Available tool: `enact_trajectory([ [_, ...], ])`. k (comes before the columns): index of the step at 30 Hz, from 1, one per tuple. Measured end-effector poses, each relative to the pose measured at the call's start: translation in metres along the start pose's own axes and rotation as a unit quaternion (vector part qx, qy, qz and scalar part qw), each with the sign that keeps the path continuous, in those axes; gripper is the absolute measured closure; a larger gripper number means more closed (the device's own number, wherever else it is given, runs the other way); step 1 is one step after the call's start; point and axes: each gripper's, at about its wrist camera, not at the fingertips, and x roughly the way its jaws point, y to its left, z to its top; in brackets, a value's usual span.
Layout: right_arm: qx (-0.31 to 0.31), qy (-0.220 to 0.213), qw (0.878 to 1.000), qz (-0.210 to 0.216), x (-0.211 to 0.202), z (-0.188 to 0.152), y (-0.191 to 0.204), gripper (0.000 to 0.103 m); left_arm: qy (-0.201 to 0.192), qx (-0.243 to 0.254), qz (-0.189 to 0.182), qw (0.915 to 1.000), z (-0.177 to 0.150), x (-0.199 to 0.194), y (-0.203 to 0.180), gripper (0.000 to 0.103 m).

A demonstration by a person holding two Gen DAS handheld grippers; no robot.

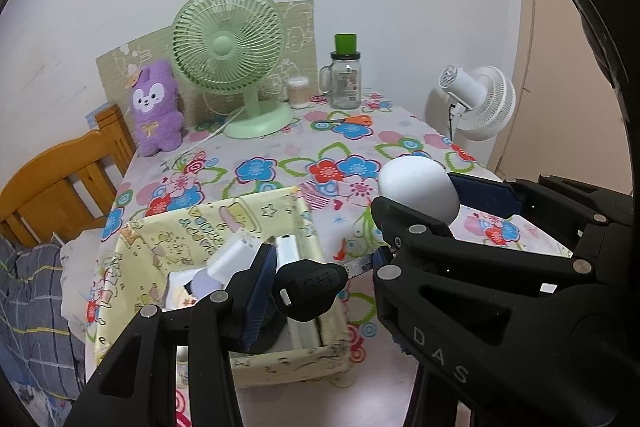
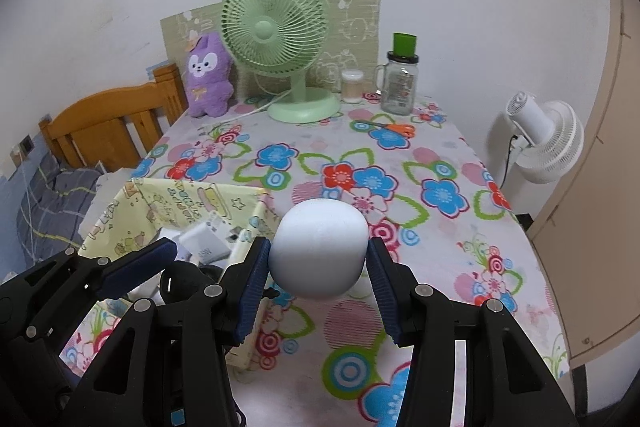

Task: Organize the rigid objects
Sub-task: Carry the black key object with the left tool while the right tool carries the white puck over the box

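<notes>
Only my left camera shows the black key fob [image 1: 308, 289] pinched in my left fingers [image 1: 260, 287] over the box [image 1: 280, 359], my right fingers [image 2: 256, 283] clamping the white ball [image 2: 320, 247].

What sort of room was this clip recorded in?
Most likely a bedroom at home: a wooden bed frame with bedding beside a table in a floral cloth, holding a plush toy and a green desk fan.

The left gripper's [image 1: 320, 283] black object [image 1: 308, 287] hid part of the yellow box's [image 1: 256, 211] contents, the white ball [image 2: 318, 247] covered a small white item behind it, and the jar's [image 2: 398, 87] label stayed illegible.
</notes>
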Motion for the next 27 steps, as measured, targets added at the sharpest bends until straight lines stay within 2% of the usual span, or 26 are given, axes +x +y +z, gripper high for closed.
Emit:
enact_trajectory([
  [11, -0.021, 0.011, 1.0, 0.02, 0.015, 0.004, 0.029, 0.051, 0.009, -0.015, 0.017, 0.9997, -0.008, 0.005, 0.027, 0.051],
  [27, -0.045, 0.044, 0.997, 0.047, 0.047, -0.001, 0.07, 0.051, 0.041, -0.048, 0.027, 0.9976, -0.03, 0.023, 0.068, 0.053],
])
